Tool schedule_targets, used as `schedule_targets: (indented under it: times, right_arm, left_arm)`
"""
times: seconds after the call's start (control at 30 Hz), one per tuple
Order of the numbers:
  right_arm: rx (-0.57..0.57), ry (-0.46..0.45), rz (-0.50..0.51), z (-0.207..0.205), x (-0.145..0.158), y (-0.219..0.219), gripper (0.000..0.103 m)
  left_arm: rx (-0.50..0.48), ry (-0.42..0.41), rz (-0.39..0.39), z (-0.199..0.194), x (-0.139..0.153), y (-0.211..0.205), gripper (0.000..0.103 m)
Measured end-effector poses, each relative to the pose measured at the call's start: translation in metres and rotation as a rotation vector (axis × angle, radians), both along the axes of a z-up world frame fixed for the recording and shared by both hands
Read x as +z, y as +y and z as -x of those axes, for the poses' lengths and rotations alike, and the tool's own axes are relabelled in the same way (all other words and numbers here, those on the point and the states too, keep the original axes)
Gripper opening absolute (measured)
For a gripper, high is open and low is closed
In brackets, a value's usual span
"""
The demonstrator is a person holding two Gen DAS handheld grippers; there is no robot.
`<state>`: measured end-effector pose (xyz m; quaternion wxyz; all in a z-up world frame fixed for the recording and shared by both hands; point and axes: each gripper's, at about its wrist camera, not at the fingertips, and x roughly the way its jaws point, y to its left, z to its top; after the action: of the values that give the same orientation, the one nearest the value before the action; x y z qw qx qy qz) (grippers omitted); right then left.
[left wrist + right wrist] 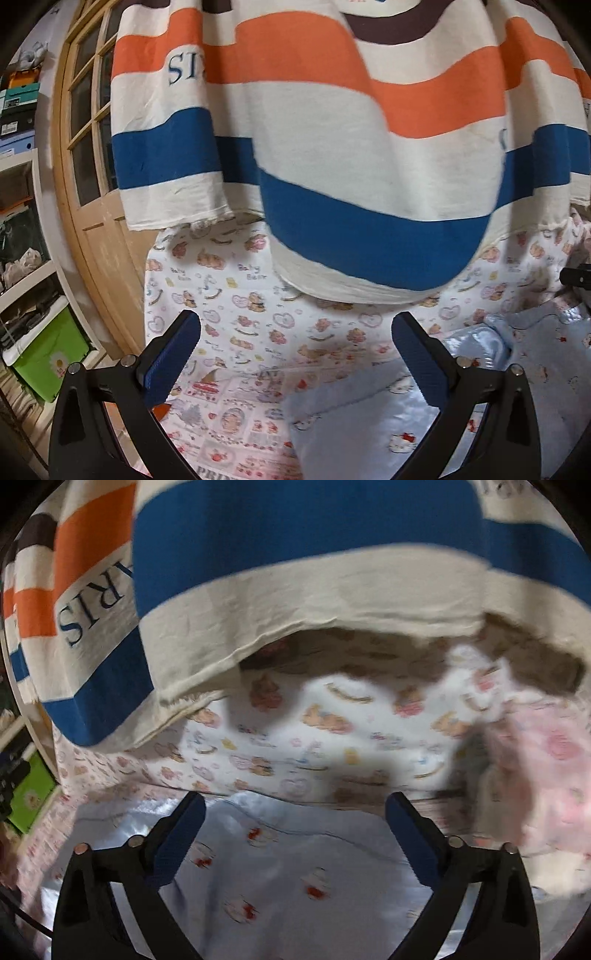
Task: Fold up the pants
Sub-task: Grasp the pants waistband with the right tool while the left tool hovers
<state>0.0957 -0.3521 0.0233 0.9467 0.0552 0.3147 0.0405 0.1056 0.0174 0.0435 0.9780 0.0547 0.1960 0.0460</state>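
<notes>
Ahead of the left gripper (295, 350), in the left wrist view, the light blue pants (369, 417) lie on the bear-print sheet (229, 295), reaching from under the right-hand finger (421, 362) down toward the bottom of the picture. Both fingers stand wide apart and hold nothing; the left-hand one is over bare sheet — not over the pants at all. A striped cloth (332, 129) hangs down beyond the fingertips and a wooden door (85, 147) stands off to the left. The pants look to run lengthwise from the far right toward the near side, though which end is the waist cannot be told.

Between and below the fingers of the right gripper (295, 816), in the right wrist view, the pants (288, 878) fill the near ground, their far edge (258, 795) lying just past the fingertips against the sheet (332, 738). These fingers too are spread wide and empty. The picture is blurred, so seams and hems are hard to read; the long axis seems to lead back toward the camera.

By my judgement no fold is started, and the step is taking hold. It would go best with each gripper pinching a corner of the same edge, both layers caught, then carrying that edge along the length evenly — the shiny fabric will likely slip.
</notes>
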Motion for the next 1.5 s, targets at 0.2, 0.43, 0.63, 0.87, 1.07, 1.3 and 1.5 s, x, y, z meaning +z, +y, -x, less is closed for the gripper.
schedule_targets:
  times: [0.2,0.43,0.63,0.87,1.07,1.3,1.5]
  right_arm:
    - [0.142,0.057,0.031,-0.030,-0.008,0.046,0.068]
    - [0.248,0.170,0.034,-0.064,-0.036,0.092,0.052]
    - [0.254,0.287,0.075,-0.082,-0.071,0.117,0.035]
    - [0.259,0.360,0.111,-0.069,-0.096,0.109,0.013]
    - [0.316,0.386,0.148,-0.040,-0.094,0.103,0.007]
    - [0.205,0.377,0.238,-0.030,-0.090,0.076,0.008]
    - [0.186,0.423,0.072,-0.054,-0.087,0.050,0.008]
  left_arm:
    - [0.036,0.028,0.012,-0.012,-0.019,0.013,0.103]
    - [0.047,0.091,0.043,-0.019,-0.037,0.026,0.103]
    - [0.050,0.131,0.070,-0.025,-0.045,0.031,0.103]
    - [0.028,0.164,0.075,-0.027,-0.051,0.024,0.103]
    - [0.028,0.184,0.097,-0.028,-0.051,0.026,0.103]
    - [0.043,0.200,0.139,-0.031,-0.051,0.036,0.103]
    - [0.045,0.190,0.106,-0.029,-0.051,0.031,0.103]
